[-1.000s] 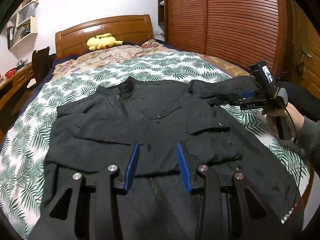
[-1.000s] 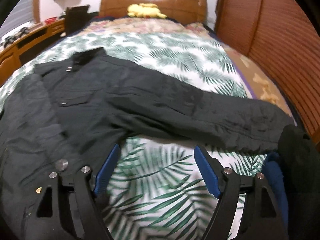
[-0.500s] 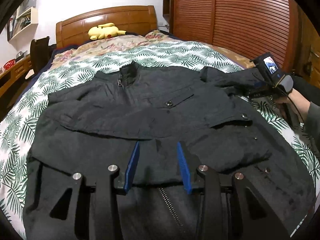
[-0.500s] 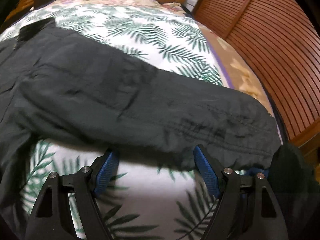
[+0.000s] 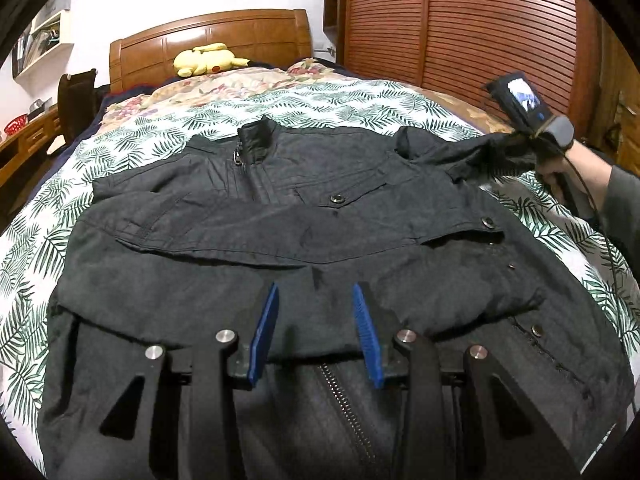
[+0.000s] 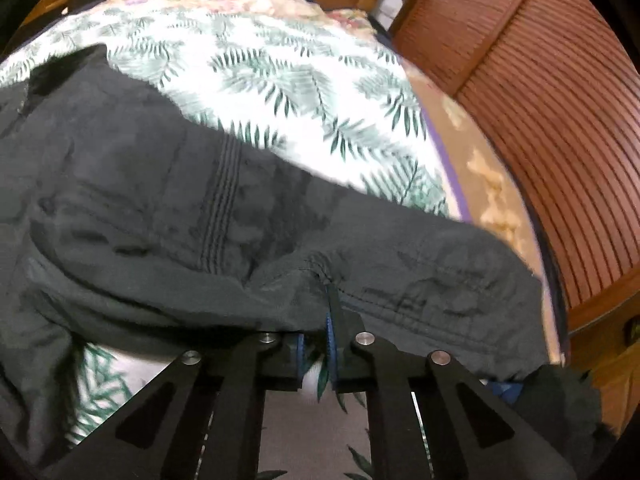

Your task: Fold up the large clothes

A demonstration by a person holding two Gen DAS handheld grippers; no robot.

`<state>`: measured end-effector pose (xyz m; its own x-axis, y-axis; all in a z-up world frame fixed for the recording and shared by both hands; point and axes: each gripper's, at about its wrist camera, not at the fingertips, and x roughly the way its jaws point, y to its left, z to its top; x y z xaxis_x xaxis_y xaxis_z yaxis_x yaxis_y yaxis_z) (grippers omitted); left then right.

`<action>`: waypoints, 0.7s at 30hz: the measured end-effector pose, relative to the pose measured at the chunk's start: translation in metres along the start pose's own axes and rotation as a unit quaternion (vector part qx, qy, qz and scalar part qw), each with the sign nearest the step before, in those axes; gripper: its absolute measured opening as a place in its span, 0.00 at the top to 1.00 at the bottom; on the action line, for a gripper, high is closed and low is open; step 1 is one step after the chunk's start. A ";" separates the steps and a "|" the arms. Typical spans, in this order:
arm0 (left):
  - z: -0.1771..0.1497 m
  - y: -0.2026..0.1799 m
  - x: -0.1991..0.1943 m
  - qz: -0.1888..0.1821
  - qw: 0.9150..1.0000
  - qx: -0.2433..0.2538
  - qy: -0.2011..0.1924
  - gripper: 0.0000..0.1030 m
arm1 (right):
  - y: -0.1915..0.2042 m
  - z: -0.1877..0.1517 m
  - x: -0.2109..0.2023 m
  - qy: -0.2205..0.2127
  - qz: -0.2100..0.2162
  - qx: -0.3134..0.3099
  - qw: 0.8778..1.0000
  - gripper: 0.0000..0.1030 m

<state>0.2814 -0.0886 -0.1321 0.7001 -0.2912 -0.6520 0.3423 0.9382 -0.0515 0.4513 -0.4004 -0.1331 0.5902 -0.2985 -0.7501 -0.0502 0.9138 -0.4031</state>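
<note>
Our black zip-front cloth jacket [image 5: 304, 240] lies flat on the palm-leaf printed bedspread [image 5: 328, 100]. Our right gripper [image 6: 320, 320] has just closed, pinching the lower seam of the outstretched right sleeve [image 6: 400, 264]; the bite looks thin, so a quick pull may slip it free. Our left gripper [image 5: 316, 320] hangs half spread above the hem, holding nothing. The slatted wooden wardrobe [image 6: 560, 100] crowds the right bed edge; leftward we have room

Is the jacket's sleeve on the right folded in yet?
No. The sleeve lies stretched out over the bed, not across the jacket.
</note>
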 end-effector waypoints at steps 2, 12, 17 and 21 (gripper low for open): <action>0.001 0.000 -0.002 0.000 1.000 0.000 -0.002 0.64 | 0.001 0.008 -0.014 -0.019 0.003 0.002 1.000 0.95; 0.001 0.008 -0.021 0.007 1.000 0.001 -0.021 0.64 | 0.051 0.037 -0.107 -0.136 0.082 -0.029 0.987 0.96; 0.002 0.016 -0.028 0.009 1.000 -0.004 -0.028 0.64 | 0.087 0.017 -0.124 -0.128 0.133 -0.044 0.982 0.96; 0.003 0.018 -0.033 0.005 0.999 -0.007 -0.032 0.64 | 0.106 -0.014 -0.116 -0.093 0.158 -0.039 0.982 0.93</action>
<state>0.2662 -0.0624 -0.1096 0.7422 -0.2922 -0.6031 0.3259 0.9437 -0.0562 0.3666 -0.2731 -0.0963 0.6718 0.0596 -0.7384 -0.3118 0.9269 -0.2089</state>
